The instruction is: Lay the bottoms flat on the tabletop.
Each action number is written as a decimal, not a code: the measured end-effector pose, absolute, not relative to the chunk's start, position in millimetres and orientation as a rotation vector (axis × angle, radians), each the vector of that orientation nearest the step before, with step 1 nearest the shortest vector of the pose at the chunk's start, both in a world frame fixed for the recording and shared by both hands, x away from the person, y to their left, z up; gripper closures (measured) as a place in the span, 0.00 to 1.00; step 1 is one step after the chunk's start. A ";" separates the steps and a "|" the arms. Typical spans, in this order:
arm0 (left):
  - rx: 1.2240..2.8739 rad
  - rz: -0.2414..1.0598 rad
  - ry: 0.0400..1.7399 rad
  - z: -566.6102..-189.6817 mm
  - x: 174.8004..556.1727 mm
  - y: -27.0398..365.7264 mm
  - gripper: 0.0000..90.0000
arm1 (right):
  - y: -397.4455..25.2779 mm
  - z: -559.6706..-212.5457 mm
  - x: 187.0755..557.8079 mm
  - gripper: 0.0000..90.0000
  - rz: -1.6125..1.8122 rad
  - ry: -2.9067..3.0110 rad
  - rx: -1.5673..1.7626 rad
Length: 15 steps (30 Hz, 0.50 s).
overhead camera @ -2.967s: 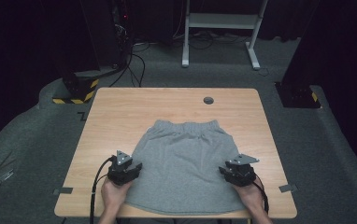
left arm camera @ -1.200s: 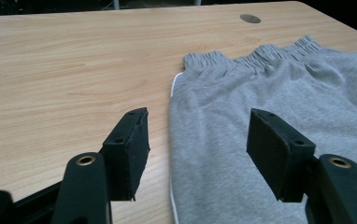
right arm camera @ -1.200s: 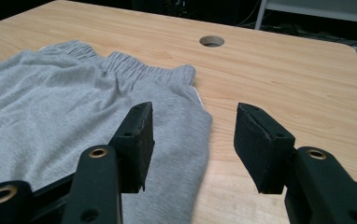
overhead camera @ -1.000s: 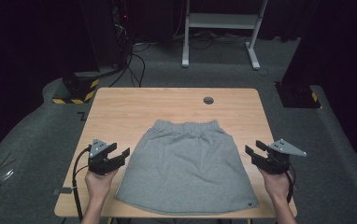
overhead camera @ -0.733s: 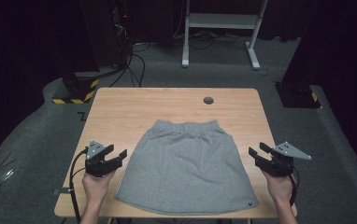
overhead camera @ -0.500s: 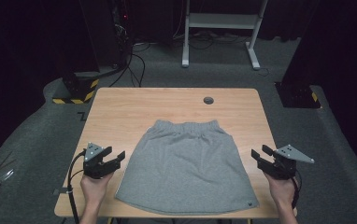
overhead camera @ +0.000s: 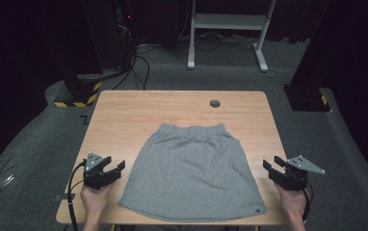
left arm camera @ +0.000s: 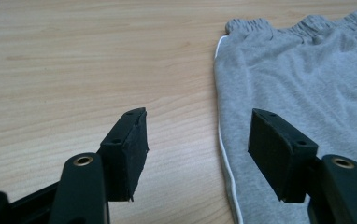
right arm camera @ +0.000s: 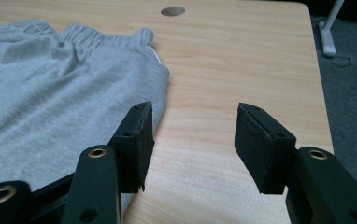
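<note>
Two grippers flank the grey skirt (overhead camera: 191,173), which lies flat mid-table, waistband away from the person. Left gripper (overhead camera: 116,169) and right gripper (overhead camera: 269,168) are equally near its side edges, jaws wide apart and empty.

Tabletop (overhead camera: 124,115) mostly open.
Bare wood flanks the grey skirt (overhead camera: 191,168) left, right and beyond the waistband; only the cable hole (overhead camera: 215,103) interrupts it.
</note>
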<state>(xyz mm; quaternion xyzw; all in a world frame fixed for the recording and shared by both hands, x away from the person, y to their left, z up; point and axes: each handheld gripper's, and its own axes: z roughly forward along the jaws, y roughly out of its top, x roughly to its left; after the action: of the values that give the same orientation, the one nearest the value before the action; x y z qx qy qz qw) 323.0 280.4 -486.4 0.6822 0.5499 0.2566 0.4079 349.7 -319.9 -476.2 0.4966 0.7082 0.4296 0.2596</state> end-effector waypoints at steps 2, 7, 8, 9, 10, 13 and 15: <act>1.724 0.648 1.394 -488.6 322.7 281.2 0.42 | -320.9 -479.8 349.8 0.52 1.161 1.922 1.359; 1.736 0.659 1.410 -493.1 323.5 281.9 0.42 | -320.1 -487.1 350.5 0.53 1.120 1.933 1.376; 1.739 0.664 1.414 -494.3 323.9 282.2 0.42 | -319.8 -488.6 350.8 0.53 1.114 1.934 1.386; 1.738 0.661 1.421 -495.8 324.4 282.1 0.42 | -319.9 -490.4 351.9 0.53 1.104 1.938 1.385; 1.744 0.664 1.424 -497.2 325.2 282.3 0.42 | -319.8 -492.1 352.8 0.53 1.091 1.941 1.392; 1.756 0.672 1.443 -501.6 327.6 283.0 0.42 | -319.6 -497.3 356.0 0.53 1.055 1.949 1.421; 1.759 0.670 1.454 -504.3 329.1 283.1 0.42 | -318.9 -500.5 358.4 0.53 1.031 1.956 1.436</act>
<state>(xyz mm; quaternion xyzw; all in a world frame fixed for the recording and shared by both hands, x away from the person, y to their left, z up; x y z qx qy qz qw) 329.1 283.1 -504.3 0.6865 0.5673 0.2615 0.3722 358.4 -318.9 -500.5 0.5275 0.7183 0.3787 0.2498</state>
